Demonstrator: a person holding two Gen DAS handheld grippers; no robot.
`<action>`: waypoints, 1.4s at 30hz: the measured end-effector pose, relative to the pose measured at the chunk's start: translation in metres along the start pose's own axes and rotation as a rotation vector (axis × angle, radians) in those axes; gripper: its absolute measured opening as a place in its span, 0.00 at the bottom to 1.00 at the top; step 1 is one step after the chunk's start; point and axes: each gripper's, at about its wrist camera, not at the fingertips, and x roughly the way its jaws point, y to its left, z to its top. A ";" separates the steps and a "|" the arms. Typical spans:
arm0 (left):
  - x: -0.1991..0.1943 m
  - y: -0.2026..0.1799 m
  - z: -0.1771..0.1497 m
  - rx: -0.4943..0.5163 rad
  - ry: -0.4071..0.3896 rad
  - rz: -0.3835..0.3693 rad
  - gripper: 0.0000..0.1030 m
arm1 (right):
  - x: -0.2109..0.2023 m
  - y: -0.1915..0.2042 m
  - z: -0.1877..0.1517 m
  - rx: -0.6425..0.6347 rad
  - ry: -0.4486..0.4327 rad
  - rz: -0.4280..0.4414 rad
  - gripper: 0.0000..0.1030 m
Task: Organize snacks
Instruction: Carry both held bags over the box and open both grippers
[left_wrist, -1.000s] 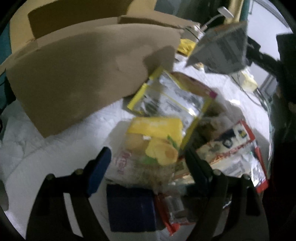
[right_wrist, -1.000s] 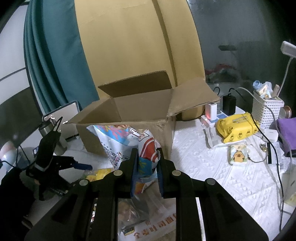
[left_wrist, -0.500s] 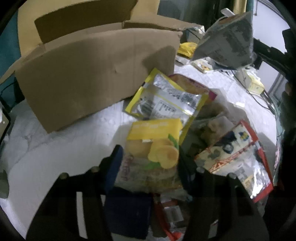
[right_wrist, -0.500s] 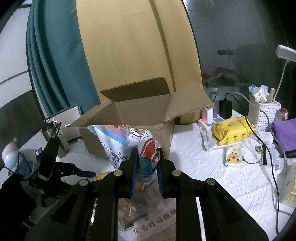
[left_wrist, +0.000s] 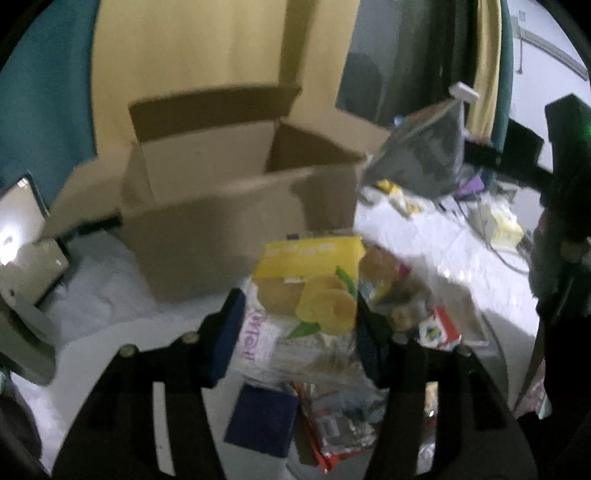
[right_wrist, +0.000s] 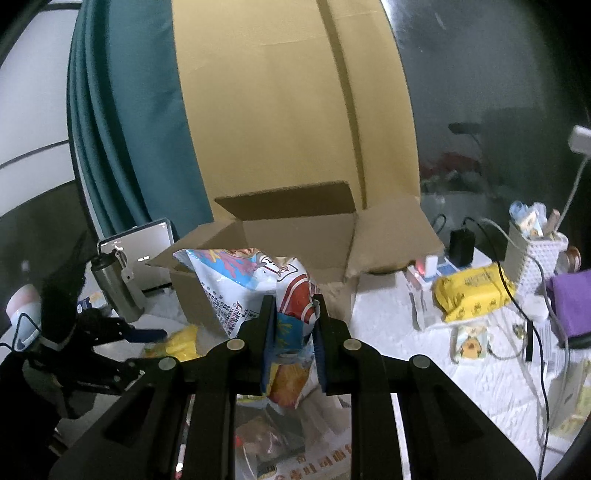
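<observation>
The open cardboard box (left_wrist: 236, 206) stands on the table (left_wrist: 107, 280), flaps spread. The left hand-held gripper (left_wrist: 299, 314), nearer the box, has just been closing and pinches the yellow snack bag (left_wrist: 310, 280) in front of its near wall, long axis toward the opening. The right hand-held gripper (right_wrist: 293, 328) clamps the blue-and-white chip bag (right_wrist: 251, 284) before the box. The box floor is hidden; the left view is blurred.
</observation>
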 end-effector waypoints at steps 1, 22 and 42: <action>-0.001 0.000 0.003 -0.004 -0.014 0.005 0.55 | 0.001 0.002 0.003 -0.007 -0.005 0.002 0.20; 0.002 0.056 0.072 -0.091 -0.182 0.130 0.56 | 0.053 0.014 0.057 -0.080 -0.065 0.020 0.20; 0.055 0.114 0.101 -0.215 -0.201 0.184 0.86 | 0.169 -0.011 0.083 -0.082 0.009 -0.083 0.52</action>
